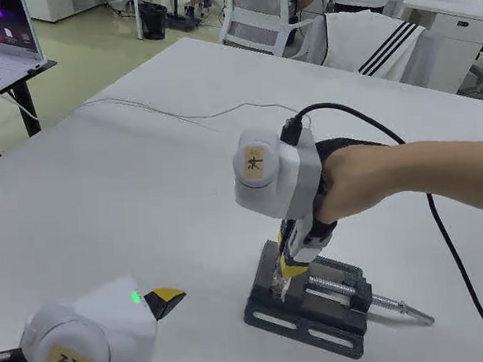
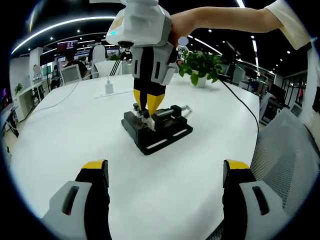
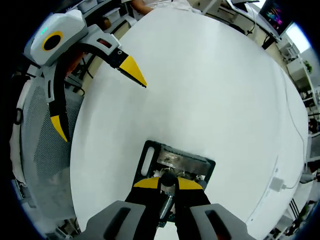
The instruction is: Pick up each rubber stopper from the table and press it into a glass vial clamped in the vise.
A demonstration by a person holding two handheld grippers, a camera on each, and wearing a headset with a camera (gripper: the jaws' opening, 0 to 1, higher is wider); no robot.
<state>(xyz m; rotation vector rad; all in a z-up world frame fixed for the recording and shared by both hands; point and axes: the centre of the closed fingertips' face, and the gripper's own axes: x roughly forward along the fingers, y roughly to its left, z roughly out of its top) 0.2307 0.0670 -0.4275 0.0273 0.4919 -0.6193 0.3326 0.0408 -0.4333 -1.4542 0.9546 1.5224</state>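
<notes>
A black bench vise stands on the white table. Something glassy, seemingly the vial, glints between the vise jaws. My right gripper points straight down over the vise, held by a hand. Its yellow-tipped jaws are closed on a small dark round rubber stopper just above the vise. My left gripper hovers low at the table's near side, well apart from the vise, its jaws wide open and empty.
The vise's screw handle sticks out to the right. A black cable trails from the right gripper across the table. A thin white wire lies farther back. Chairs and a laptop desk stand beyond the table.
</notes>
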